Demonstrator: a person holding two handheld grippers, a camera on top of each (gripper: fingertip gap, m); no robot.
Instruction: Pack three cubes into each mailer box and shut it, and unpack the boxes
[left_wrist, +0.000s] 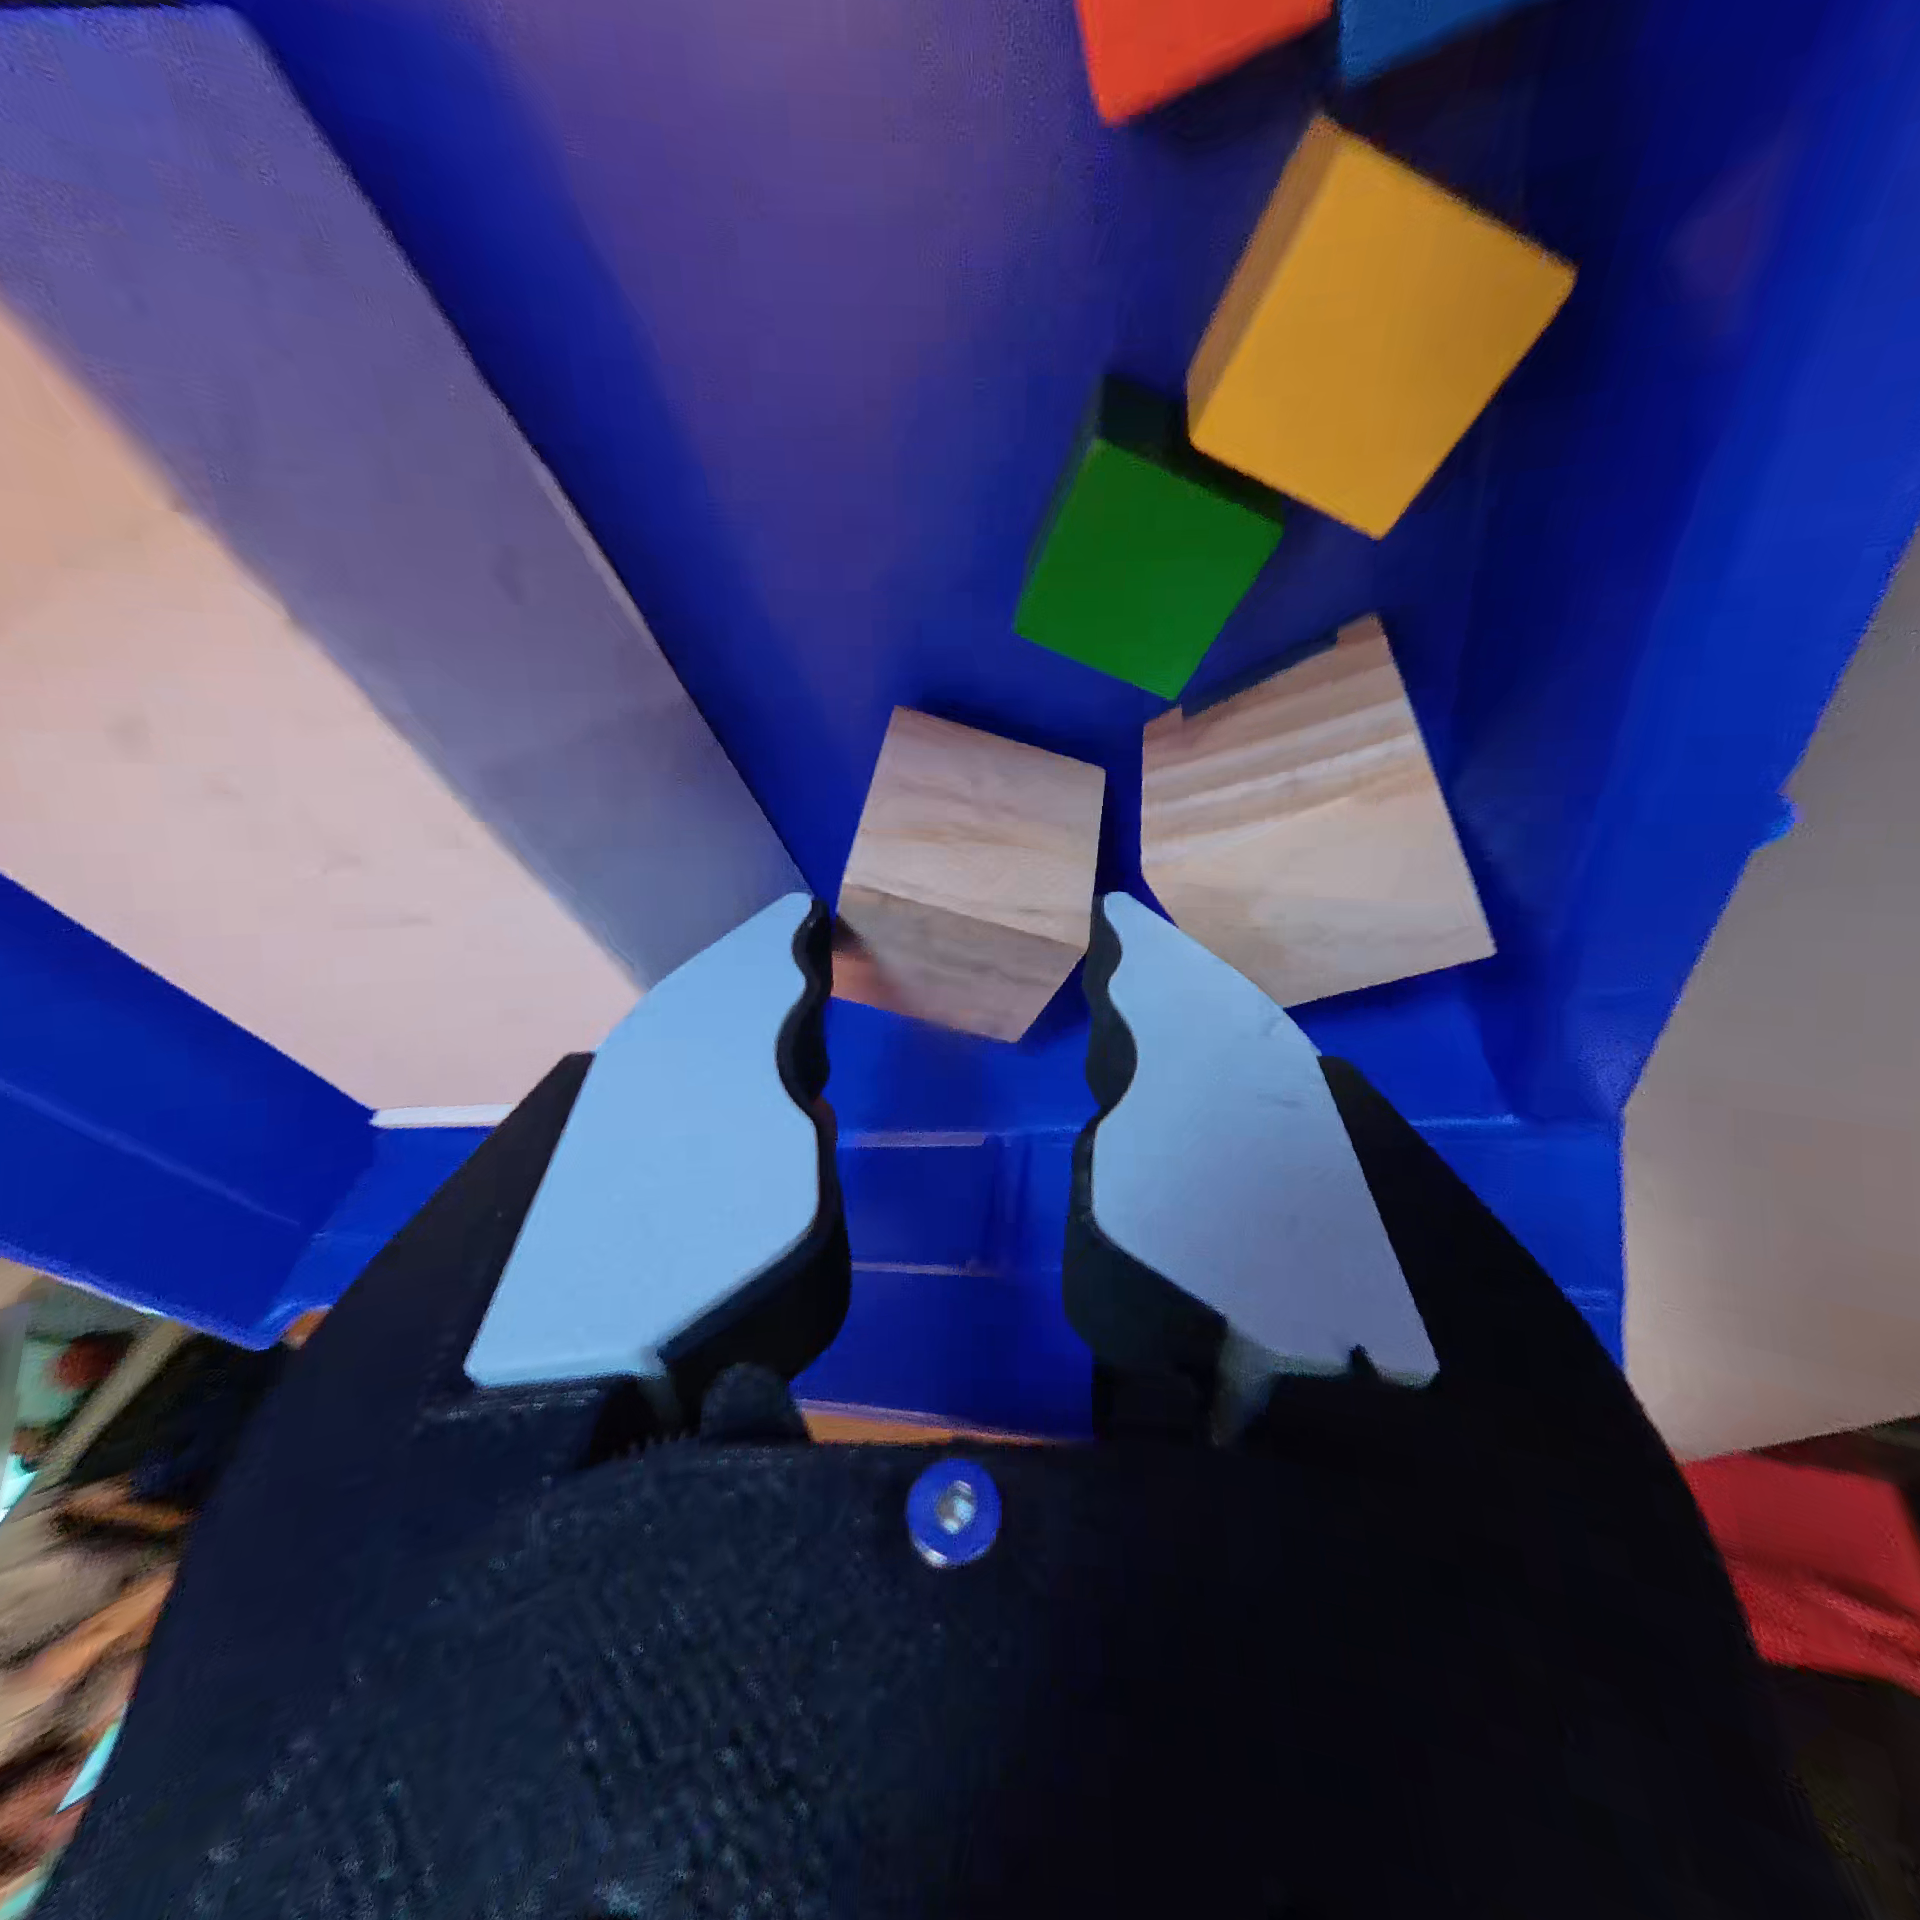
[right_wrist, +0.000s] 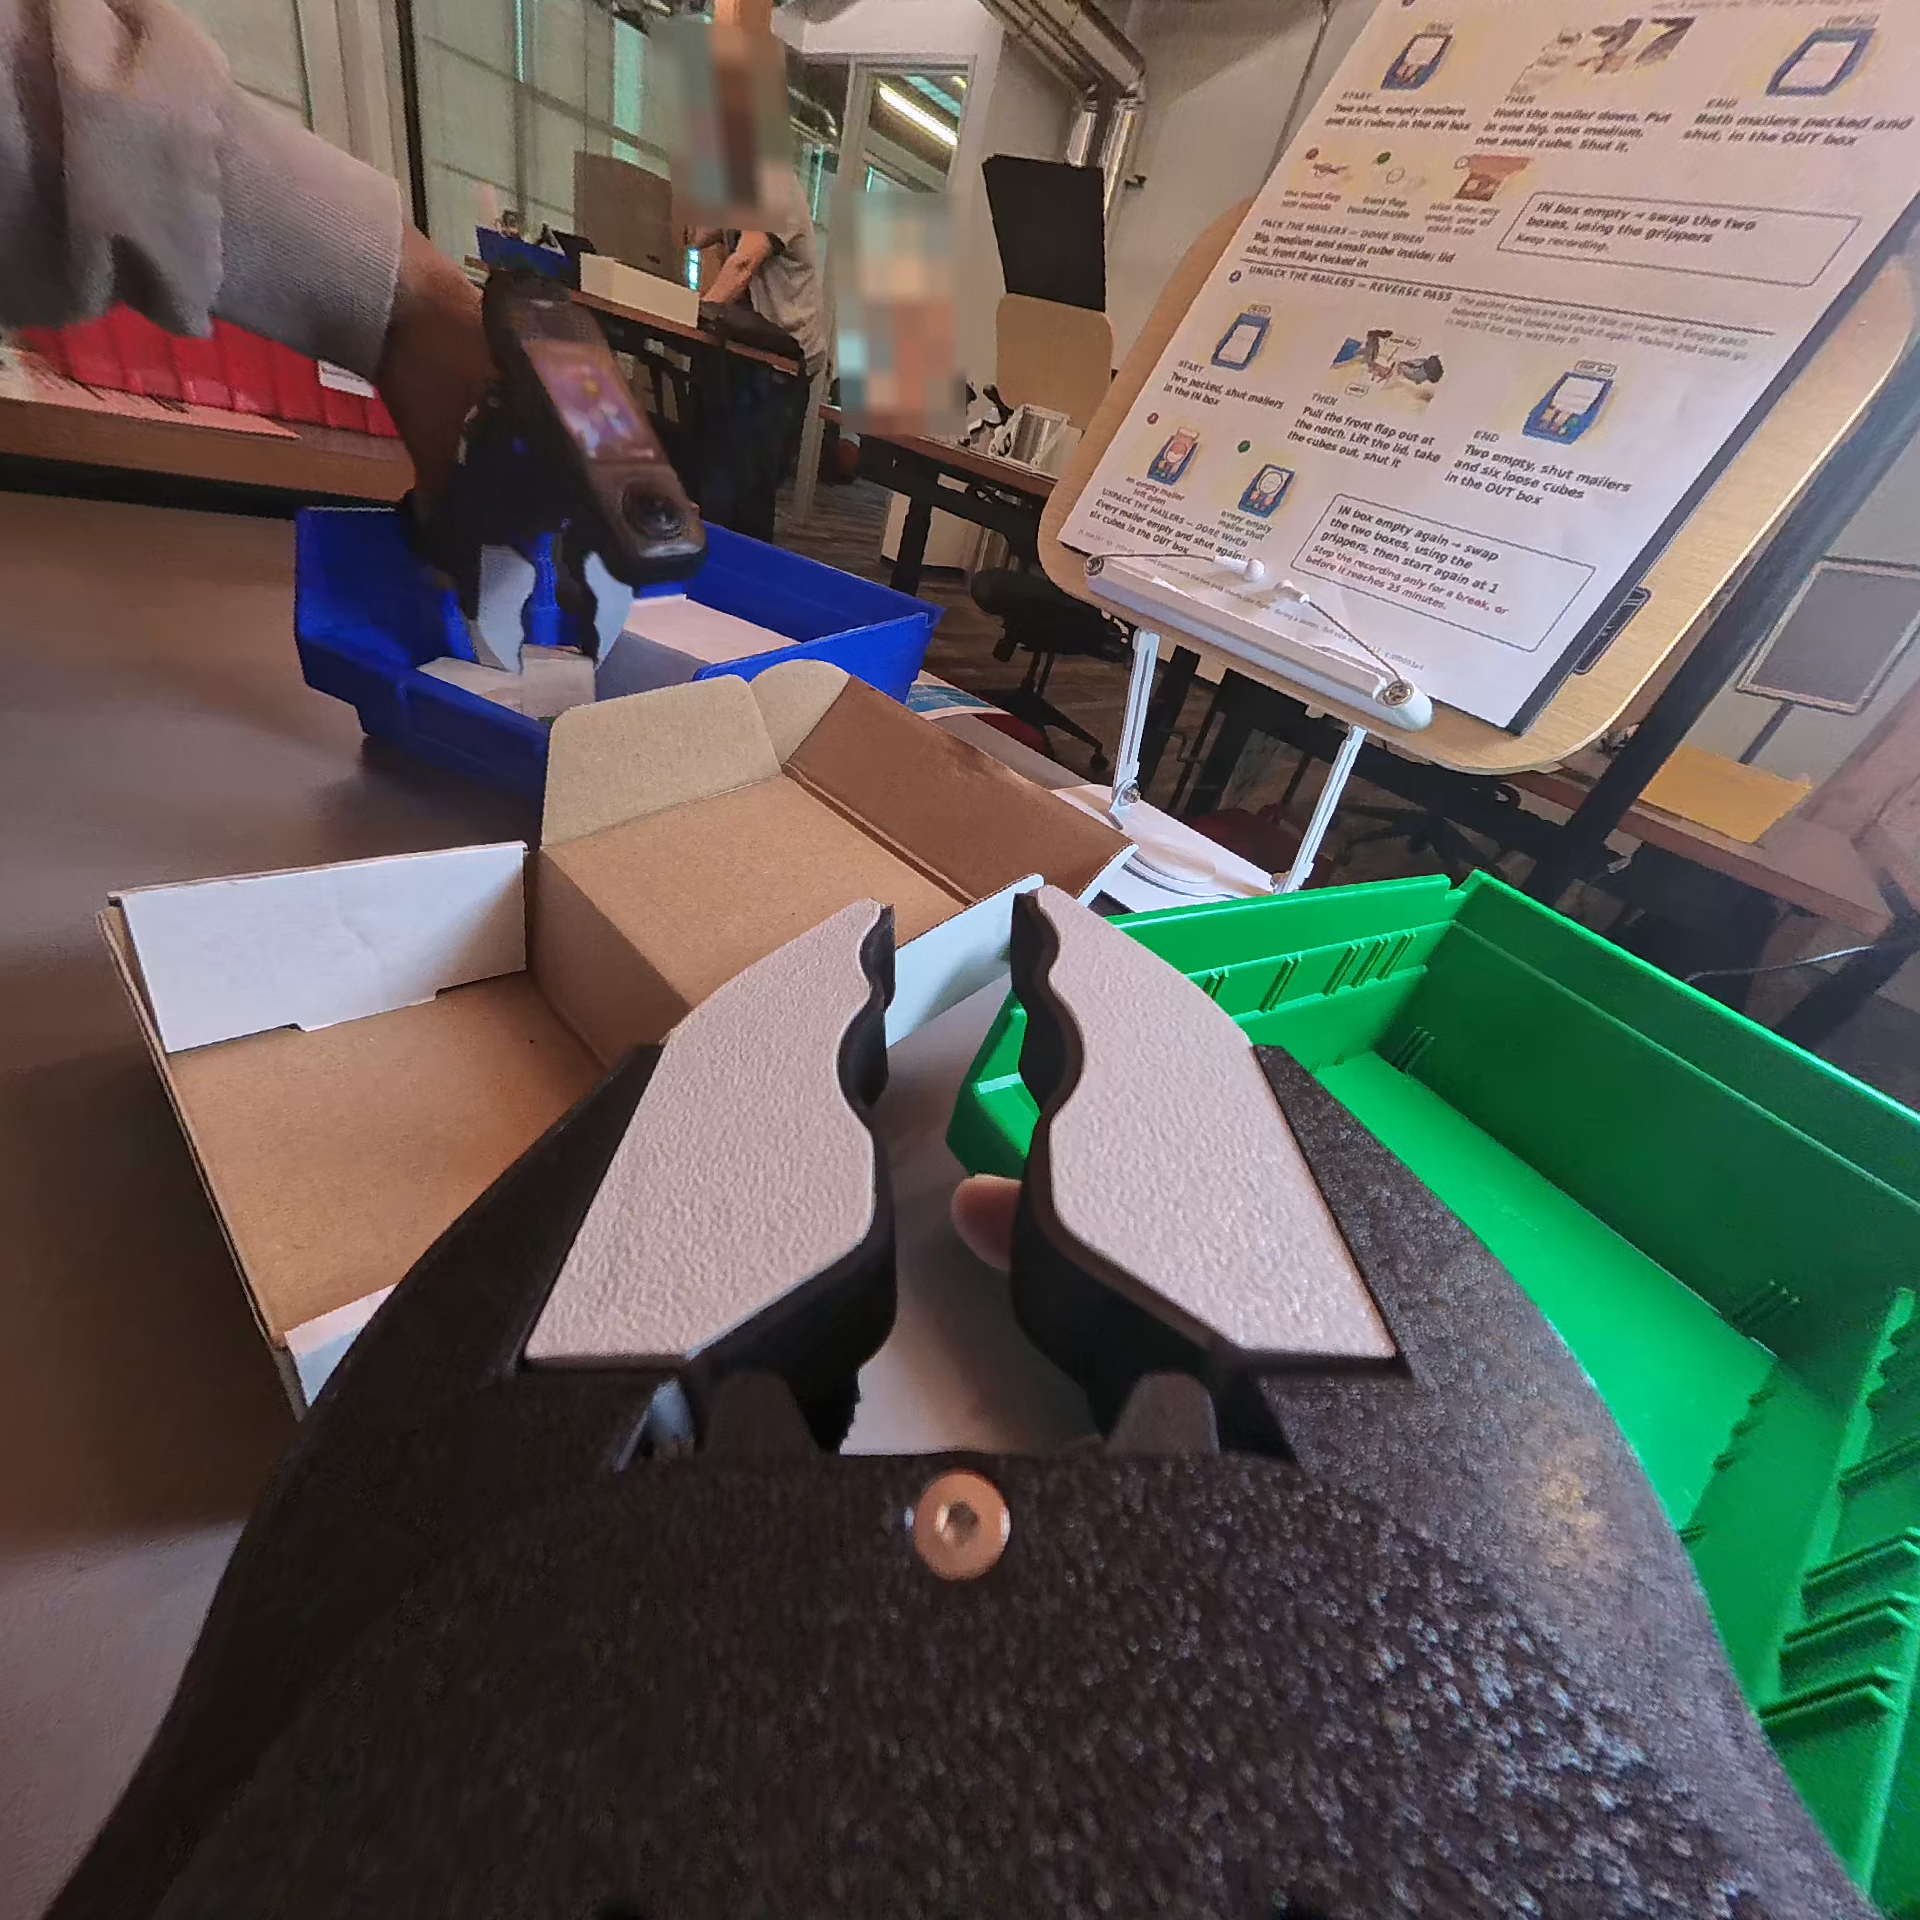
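In the left wrist view my left gripper (left_wrist: 958, 914) is down inside the blue bin (left_wrist: 935, 416), its jaws closed against both sides of a small plain wooden cube (left_wrist: 971, 831). A bigger wooden cube (left_wrist: 1299, 831) lies right beside it. Beyond are a green cube (left_wrist: 1143, 571), a yellow cube (left_wrist: 1371, 332), a red cube (left_wrist: 1174, 42) and a blue cube (left_wrist: 1392, 31). A shut white mailer box (left_wrist: 312, 520) fills the bin's left side. In the right wrist view my right gripper (right_wrist: 951, 914) is open and empty, above the table next to an open, empty mailer box (right_wrist: 343, 1132).
An empty green bin (right_wrist: 1558, 1143) stands right of my right gripper. The blue bin (right_wrist: 353, 623) with my left gripper (right_wrist: 551, 634) in it is behind the open mailer. An instruction board (right_wrist: 1507, 364) on a stand is at the back right. People stand far behind.
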